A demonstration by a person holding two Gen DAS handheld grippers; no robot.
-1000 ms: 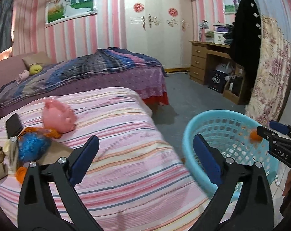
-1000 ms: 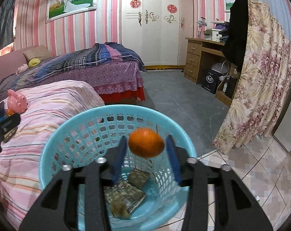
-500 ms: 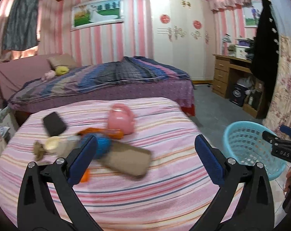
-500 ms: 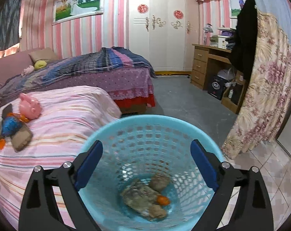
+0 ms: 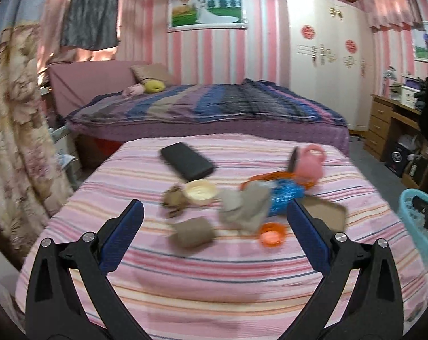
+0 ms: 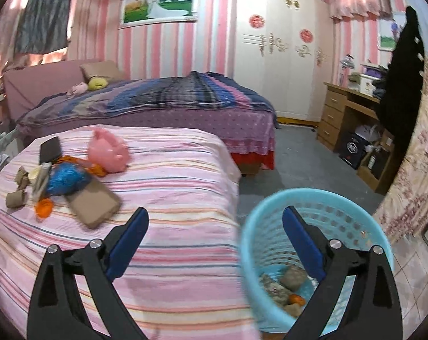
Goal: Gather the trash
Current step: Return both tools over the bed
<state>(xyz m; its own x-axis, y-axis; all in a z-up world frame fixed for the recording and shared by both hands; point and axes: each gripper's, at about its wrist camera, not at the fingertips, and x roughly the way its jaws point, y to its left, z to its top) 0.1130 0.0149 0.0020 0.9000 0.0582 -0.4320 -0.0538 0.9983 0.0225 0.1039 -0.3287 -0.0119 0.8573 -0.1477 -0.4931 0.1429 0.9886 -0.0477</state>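
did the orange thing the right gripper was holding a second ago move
Yes. It left the open right gripper and now lies at the bottom of the blue basket, as an orange piece.

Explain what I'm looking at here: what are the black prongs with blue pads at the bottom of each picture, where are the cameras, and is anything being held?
No robot here: a person carries a hand-held two-finger gripper in each hand, each with a wide-angle camera looking forward along its fingers. One picture looks past the left gripper at a striped bed strewn with things: a black case, a pink piggy bank, a cream lid, an orange cap, a blue wad and brown paper scraps. The other looks past the right gripper, over the bed's edge and a blue basket holding some trash. Both grippers are open and empty; the right one's jaws have just been opening.
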